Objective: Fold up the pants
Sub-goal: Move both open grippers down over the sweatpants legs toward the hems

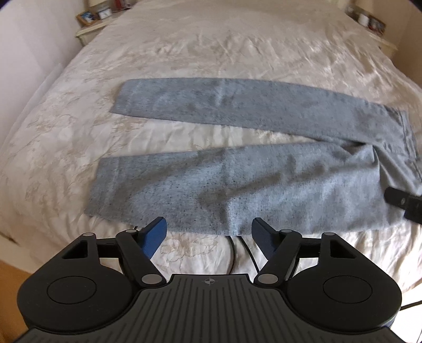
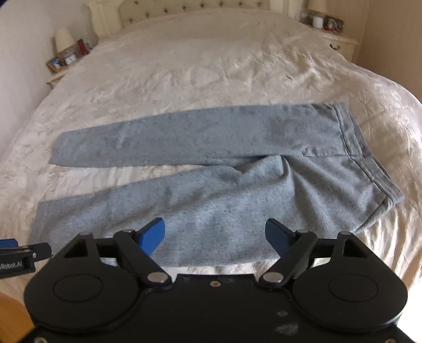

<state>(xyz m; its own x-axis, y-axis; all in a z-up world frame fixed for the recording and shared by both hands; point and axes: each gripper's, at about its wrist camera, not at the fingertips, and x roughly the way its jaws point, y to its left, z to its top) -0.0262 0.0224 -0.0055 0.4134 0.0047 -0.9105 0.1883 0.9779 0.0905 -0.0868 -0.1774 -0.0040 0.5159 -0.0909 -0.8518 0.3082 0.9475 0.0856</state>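
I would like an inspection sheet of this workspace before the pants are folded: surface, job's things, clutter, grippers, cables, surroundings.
Surface: bed with a cream, wrinkled cover.
Job's things: grey pants lying flat and unfolded, legs spread apart toward the left, waistband at the right.
Clutter: nothing seen on the cover beside the pants.
Grippers: left gripper open, above the near leg's edge, nothing between its fingers; right gripper open, above the near leg, holding nothing.
Cables: two dark cables on the cover under the left gripper.
Surroundings: nightstands with small items on both sides, a lamp on the left one, a tufted headboard.
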